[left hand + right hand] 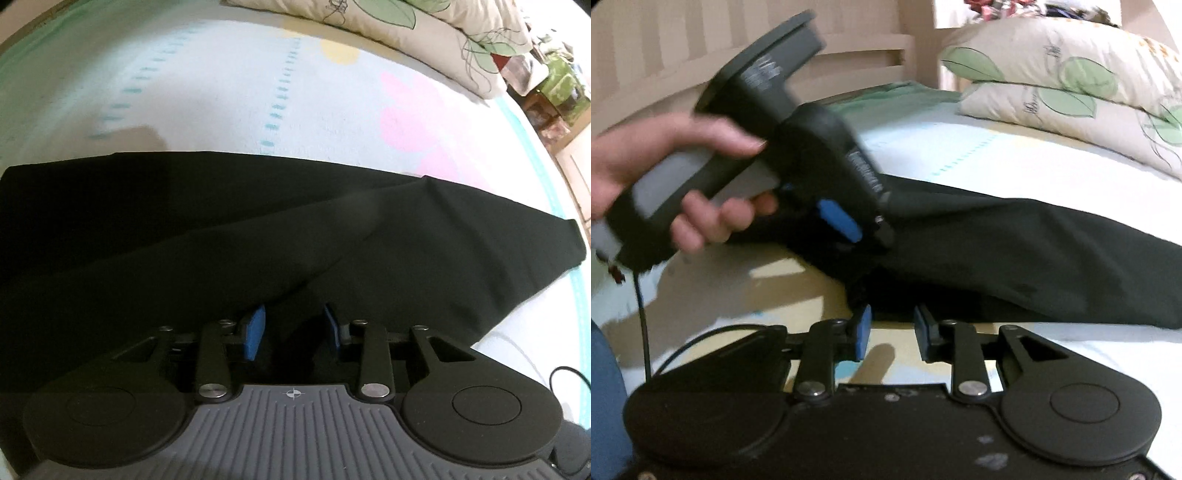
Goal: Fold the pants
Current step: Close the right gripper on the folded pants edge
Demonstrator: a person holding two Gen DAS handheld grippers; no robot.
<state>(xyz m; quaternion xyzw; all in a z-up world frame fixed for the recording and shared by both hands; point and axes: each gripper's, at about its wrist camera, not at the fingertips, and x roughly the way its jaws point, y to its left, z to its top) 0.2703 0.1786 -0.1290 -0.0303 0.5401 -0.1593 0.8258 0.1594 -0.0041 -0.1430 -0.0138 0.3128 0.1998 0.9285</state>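
A hand point(665, 173) holds the left gripper point(293, 328), whose blue pads clench a fold of the matte black pants point(332, 229) lying on the patterned sheet point(221, 92). Right gripper point(892, 332) gapes, released, beside their edge. Leaf-print pillows point(1071, 74) lie beyond.

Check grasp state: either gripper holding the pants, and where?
Left gripper has dark pants fabric bunched between its pads, at the near edge. Whether it is clamped cannot be told. Right gripper is open at the pants' edge, holding nothing.
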